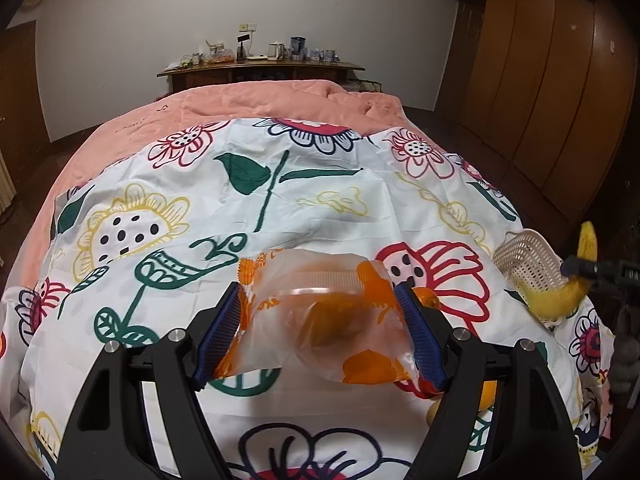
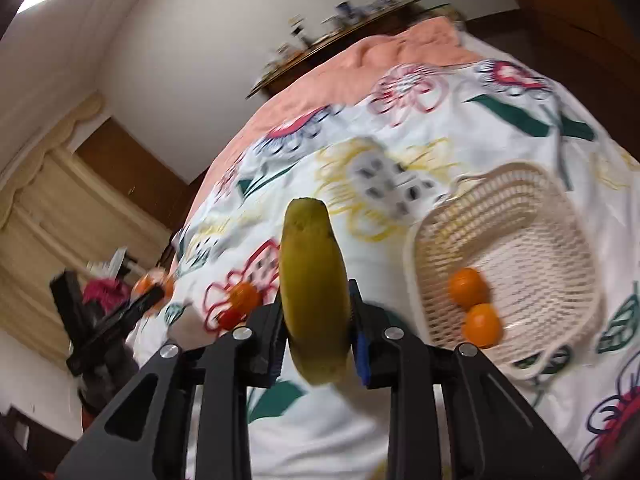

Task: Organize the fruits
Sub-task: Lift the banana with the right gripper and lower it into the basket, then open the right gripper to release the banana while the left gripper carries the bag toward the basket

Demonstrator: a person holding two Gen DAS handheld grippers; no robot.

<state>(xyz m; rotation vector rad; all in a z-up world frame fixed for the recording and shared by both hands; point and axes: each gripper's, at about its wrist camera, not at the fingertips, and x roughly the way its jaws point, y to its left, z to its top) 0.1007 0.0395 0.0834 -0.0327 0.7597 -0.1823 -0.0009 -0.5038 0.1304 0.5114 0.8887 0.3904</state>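
Observation:
My left gripper [image 1: 318, 300] is shut on a clear plastic bag [image 1: 320, 320] with orange prints, its blue pads pressing both sides; something orange shows blurred inside. An orange [image 1: 426, 296] peeks out behind the right finger. At the right edge, my right gripper [image 1: 580, 268] holds a yellow banana [image 1: 560, 296] by the white basket [image 1: 524, 260]. In the right wrist view, the right gripper [image 2: 316, 296] is shut on the banana [image 2: 308, 248], which stands upright. The basket [image 2: 560, 208], to the right, holds two oranges [image 2: 466, 288]. A loose orange [image 2: 244, 296] lies on the cloth to the left.
Everything rests on a bed covered by a white floral cloth [image 1: 280, 208] over a pink quilt [image 1: 260, 100]. A wooden dresser [image 1: 260, 68] with clutter stands behind it. Brown wardrobe doors [image 1: 540, 80] line the right side. Another orange [image 1: 486, 396] lies near my left gripper's right finger.

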